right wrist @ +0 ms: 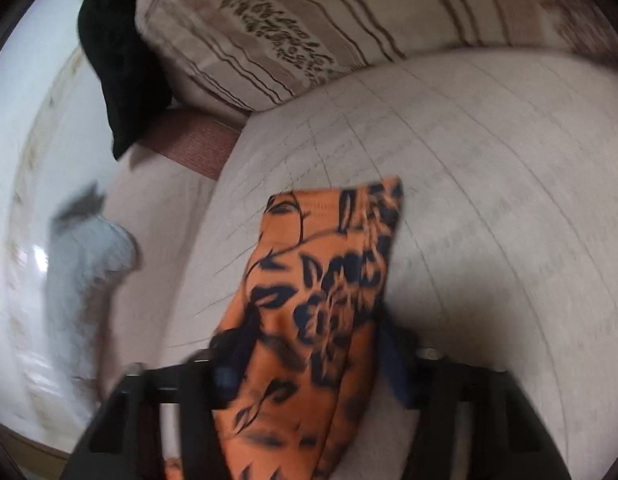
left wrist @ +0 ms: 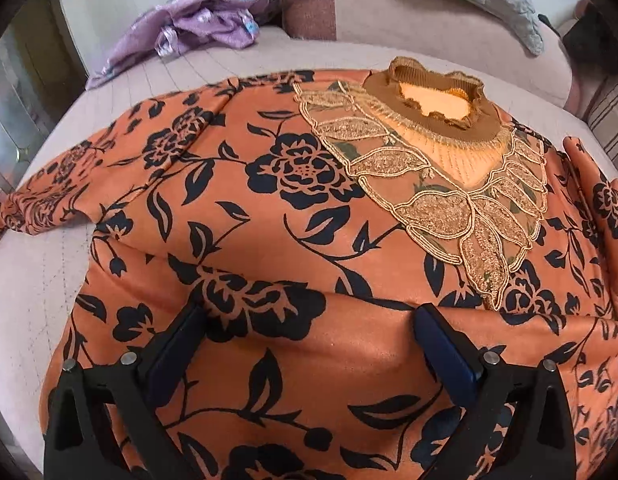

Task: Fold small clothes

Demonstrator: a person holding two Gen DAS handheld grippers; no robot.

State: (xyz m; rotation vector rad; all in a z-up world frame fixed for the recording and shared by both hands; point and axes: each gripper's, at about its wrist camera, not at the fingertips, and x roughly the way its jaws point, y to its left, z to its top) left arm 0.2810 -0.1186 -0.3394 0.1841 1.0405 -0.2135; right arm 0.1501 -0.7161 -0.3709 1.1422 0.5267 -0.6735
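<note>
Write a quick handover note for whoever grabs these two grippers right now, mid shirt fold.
Left gripper: jaws open, just above the lower body of the orange floral top, nothing held.
Right gripper: jaws closed on the top's right sleeve, lifted off the quilted cover.
Top lies face up and spread flat, collar away from you, left sleeve still out. A purple garment waits behind.
Done: laid out, one sleeve gripped.
Left: fold both sleeves in, then the body.

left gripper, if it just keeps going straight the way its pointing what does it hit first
Most likely the orange floral garment spread on the bed: the left gripper hangs open just over its raised fold, fingers either side. How much gap remains is unclear.
</note>
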